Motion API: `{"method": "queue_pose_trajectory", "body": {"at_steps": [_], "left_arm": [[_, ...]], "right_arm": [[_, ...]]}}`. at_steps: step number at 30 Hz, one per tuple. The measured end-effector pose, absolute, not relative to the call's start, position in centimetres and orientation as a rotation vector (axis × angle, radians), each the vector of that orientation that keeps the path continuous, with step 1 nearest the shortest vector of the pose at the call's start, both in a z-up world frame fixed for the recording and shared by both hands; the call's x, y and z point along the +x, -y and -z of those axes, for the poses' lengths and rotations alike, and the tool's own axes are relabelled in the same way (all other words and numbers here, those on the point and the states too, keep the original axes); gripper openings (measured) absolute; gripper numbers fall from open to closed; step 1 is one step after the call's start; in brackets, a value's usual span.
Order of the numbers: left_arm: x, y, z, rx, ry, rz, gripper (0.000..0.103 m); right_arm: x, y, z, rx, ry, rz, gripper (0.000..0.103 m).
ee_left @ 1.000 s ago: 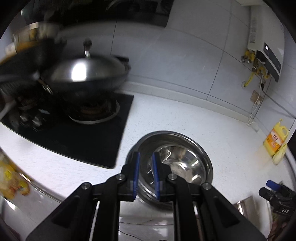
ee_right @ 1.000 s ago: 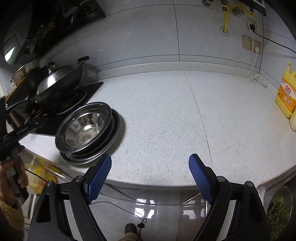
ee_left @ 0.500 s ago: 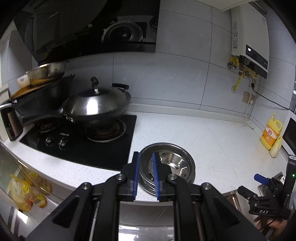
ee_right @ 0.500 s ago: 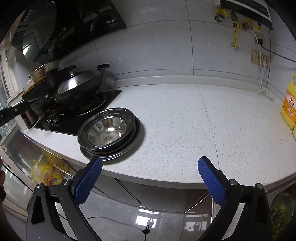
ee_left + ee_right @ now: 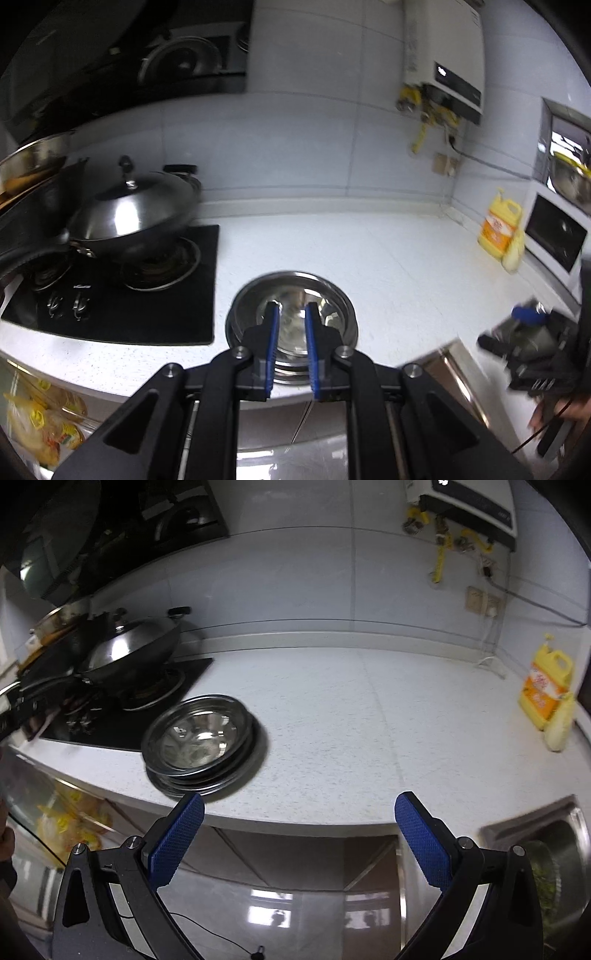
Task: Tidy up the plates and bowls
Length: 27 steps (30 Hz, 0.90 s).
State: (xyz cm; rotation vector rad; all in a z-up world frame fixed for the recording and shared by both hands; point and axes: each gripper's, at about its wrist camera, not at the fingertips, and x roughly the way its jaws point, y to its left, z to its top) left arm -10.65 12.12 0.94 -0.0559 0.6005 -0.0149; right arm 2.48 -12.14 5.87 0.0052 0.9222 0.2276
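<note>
A stack of steel bowls and plates [image 5: 325, 306] sits near the front edge of the white counter, right of the hob; it also shows in the right wrist view [image 5: 199, 738]. My left gripper [image 5: 290, 310] is held back from the counter edge, in line with the stack, its blue pads a narrow gap apart with nothing between them. My right gripper [image 5: 295, 805] is wide open and empty, off the counter's front edge and to the right of the stack.
A lidded wok [image 5: 133, 218] stands on the black gas hob [image 5: 110, 314] at left. A yellow detergent bottle [image 5: 546, 690] stands at the back right. A sink [image 5: 546, 853] lies at the right end. The white counter [image 5: 369, 716] runs between them.
Both grippers have pulled back and up from the counter over the last second. The view has widened and shifted. The stack has not moved. The left pads stay close together, the right stays wide open.
</note>
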Motion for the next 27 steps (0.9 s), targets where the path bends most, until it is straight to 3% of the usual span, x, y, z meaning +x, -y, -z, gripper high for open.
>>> {"method": "queue_pose_trajectory", "body": {"at_steps": [27], "left_arm": [[-12.7, -10.3, -0.6, -0.064, -0.634, 0.034, 0.013]], "right_arm": [[1.0, 11.7, -9.5, 0.012, -0.88, -0.222, 0.102]]}}
